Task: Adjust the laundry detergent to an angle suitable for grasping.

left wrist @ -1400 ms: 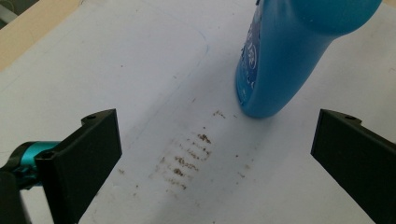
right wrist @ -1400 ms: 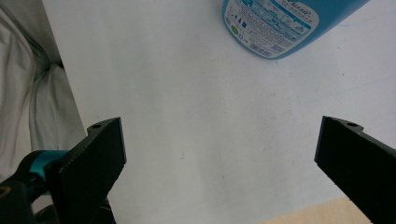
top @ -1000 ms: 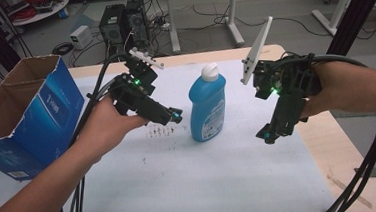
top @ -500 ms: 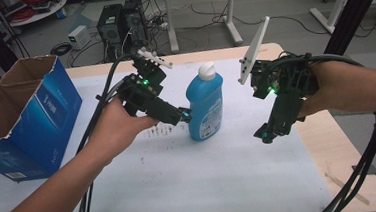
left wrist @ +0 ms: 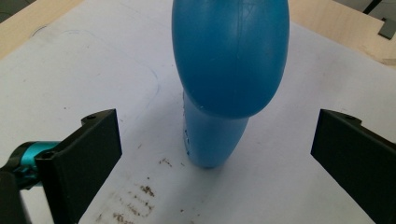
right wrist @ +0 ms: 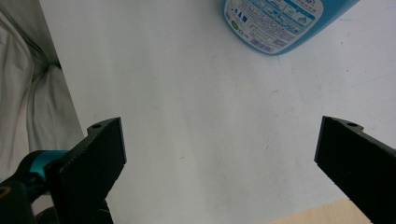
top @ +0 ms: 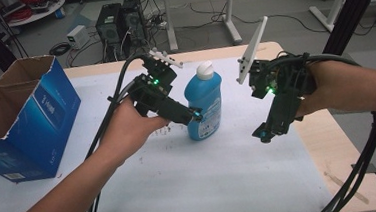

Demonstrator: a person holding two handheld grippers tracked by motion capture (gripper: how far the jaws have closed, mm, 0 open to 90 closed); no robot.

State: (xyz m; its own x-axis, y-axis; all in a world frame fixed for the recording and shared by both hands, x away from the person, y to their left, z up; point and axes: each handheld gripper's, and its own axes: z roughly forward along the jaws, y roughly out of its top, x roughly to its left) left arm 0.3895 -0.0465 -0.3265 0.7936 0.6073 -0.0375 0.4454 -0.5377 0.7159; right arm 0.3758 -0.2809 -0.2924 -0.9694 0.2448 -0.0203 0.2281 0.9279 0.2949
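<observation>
A blue detergent bottle (top: 204, 104) with a white cap stands upright on the white table cover (top: 181, 175). My left gripper (top: 192, 117) is open at the bottle's left side, its tip right against the bottle. In the left gripper view the bottle (left wrist: 229, 74) rises between the two wide-apart jaws of the left gripper (left wrist: 215, 149), not touched by either. My right gripper (top: 264, 135) hangs open to the right of the bottle, pointing down at the table. In the right gripper view the right gripper (right wrist: 219, 158) is over bare cover, the bottle's label (right wrist: 275, 23) at the top.
A blue cardboard box (top: 23, 109), open on top, stands at the table's left end. Small brown specks (left wrist: 140, 196) stain the cover near the bottle. The wooden table edge (top: 342, 162) shows at the right. Thick black cables (top: 362, 168) trail off the right side.
My left gripper has moved right, up to the bottle, so its jaws now stand on either side of it. The right gripper has barely shifted.
</observation>
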